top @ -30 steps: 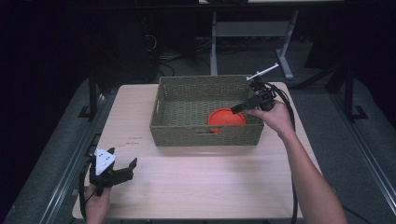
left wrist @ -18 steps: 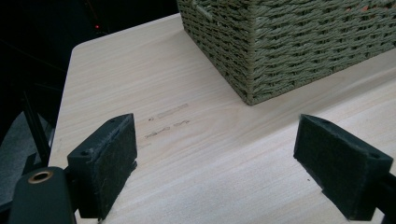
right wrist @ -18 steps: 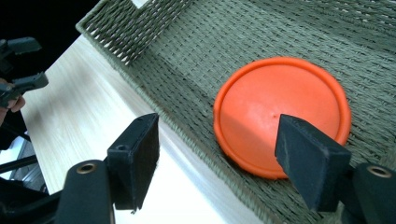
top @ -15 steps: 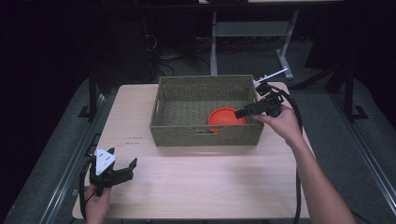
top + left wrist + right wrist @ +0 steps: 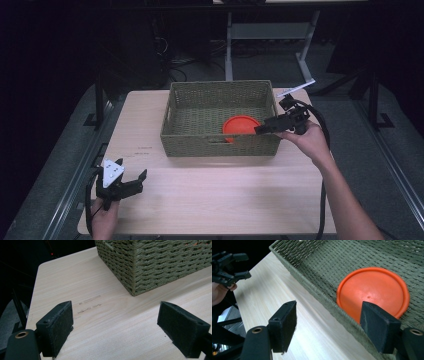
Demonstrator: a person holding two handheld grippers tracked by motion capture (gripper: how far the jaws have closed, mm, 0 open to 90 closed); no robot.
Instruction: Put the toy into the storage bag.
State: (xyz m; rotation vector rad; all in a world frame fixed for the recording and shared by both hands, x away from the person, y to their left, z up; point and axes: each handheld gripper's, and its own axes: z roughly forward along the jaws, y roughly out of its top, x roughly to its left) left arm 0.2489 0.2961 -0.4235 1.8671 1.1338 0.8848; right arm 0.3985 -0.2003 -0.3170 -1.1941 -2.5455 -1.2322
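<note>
Near left corner of the table (image 5: 210, 195): left gripper (image 5: 131, 183), jaws spread wide with nothing between them, pointing across bare wood toward the basket's near corner. Mid-table: green woven basket (image 5: 220, 142); an orange disc (image 5: 241, 126) lies flat on its floor against the near wall, right of centre. At the basket's right end: right gripper (image 5: 261, 129), jaws wide apart and empty, one over the table, one over the disc.
</note>
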